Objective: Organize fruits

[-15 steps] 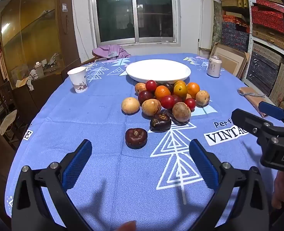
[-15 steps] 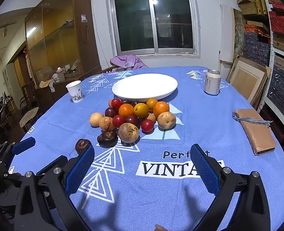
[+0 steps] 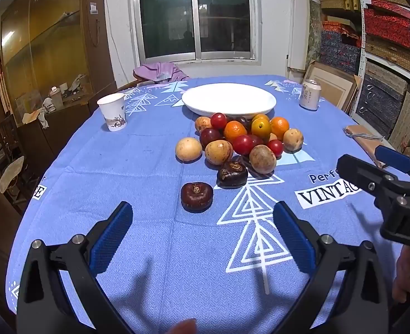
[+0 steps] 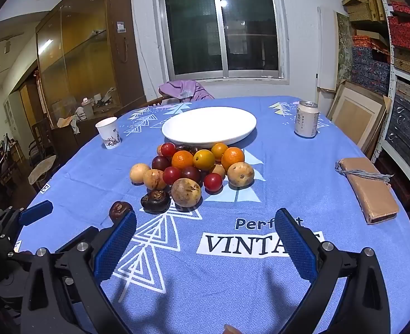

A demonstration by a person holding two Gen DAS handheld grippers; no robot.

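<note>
Nothing has moved; both grippers' jaws gape empty near two mangosteens (image 3: 196,196), one plate (image 3: 229,99).

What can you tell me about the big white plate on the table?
The white plate is round, wide and shallow, smooth and glossy like ceramic or plastic. It is empty and sits flat on the blue tablecloth, towards the far side near the window. The pile of fruit lies just in front of its near rim; whether any fruit touches it cannot be told. No gripper is near it.
</note>
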